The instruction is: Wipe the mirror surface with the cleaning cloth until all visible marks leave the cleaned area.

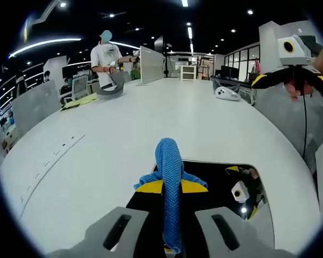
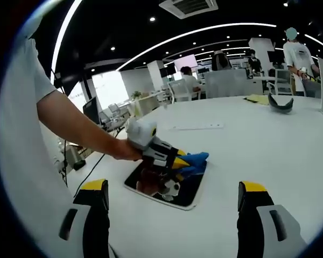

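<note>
Fingers of the left gripper (image 1: pixel 169 228) are clamped on the blue knitted cleaning cloth (image 1: pixel 169 177), pressing it onto the dark rectangular mirror (image 1: pixel 215 180) lying flat on the white table (image 1: pixel 151 118). Right gripper (image 2: pixel 172 215) hangs wide apart and empty, well back.

Wiping looks under way; whether marks remain, I cannot tell.

Left gripper view shows the right gripper at 2 o'clock. Right gripper view shows the whole mirror, at 6 o'clock of centre.

Open-plan office, dark ceiling (image 1: pixel 151 16) with spot and strip lights. Long white table (image 1: pixel 151 118). Desks, partitions beyond.
</note>
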A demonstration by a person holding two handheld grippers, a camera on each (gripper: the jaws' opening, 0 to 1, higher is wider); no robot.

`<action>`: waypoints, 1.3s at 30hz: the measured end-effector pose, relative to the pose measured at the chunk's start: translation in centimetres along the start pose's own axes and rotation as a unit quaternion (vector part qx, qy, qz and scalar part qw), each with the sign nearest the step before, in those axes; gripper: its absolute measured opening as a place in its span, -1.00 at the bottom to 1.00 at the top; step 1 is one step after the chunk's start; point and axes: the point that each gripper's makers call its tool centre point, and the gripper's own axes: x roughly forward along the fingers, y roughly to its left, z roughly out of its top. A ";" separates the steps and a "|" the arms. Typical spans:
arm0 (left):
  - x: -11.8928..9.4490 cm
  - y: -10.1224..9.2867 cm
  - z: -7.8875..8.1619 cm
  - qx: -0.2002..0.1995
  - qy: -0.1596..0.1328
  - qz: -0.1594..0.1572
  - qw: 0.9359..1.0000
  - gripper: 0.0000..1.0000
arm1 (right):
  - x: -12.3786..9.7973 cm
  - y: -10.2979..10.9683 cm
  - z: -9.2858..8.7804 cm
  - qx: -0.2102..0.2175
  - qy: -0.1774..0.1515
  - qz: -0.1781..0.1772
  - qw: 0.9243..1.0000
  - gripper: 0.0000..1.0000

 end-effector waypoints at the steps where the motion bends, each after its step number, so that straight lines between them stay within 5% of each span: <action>1: 0.0 0.1 0.0 0.000 0.000 0.001 1.000 -0.86 | 0.0 0.0 0.0 0.002 -0.001 0.001 1.000 1.00; 21: -0.4 2.3 -0.2 0.000 0.018 0.025 1.000 -0.81 | -0.1 0.1 -0.1 0.005 0.007 0.006 1.000 1.00; 24: -0.7 3.6 -0.6 -0.057 0.016 0.049 0.997 -0.73 | -0.1 0.1 -0.1 0.004 0.007 0.006 1.000 1.00; 26: -0.6 2.8 -0.4 -0.002 0.030 0.036 0.999 -0.81 | -0.2 0.1 -0.1 0.004 0.005 0.005 1.000 1.00; 29: -0.6 2.7 -0.4 -0.023 0.029 0.043 0.998 -0.83 | -0.1 0.1 -0.3 0.003 0.009 0.004 1.000 1.00; 32: -0.5 2.7 -0.4 0.029 0.043 0.054 0.997 -0.85 | -0.1 0.1 -0.3 0.007 0.008 0.004 1.000 1.00; 39: -0.6 2.6 -0.4 -0.006 0.042 0.074 0.996 -0.86 | -0.3 0.1 -0.6 0.008 0.011 0.004 1.000 1.00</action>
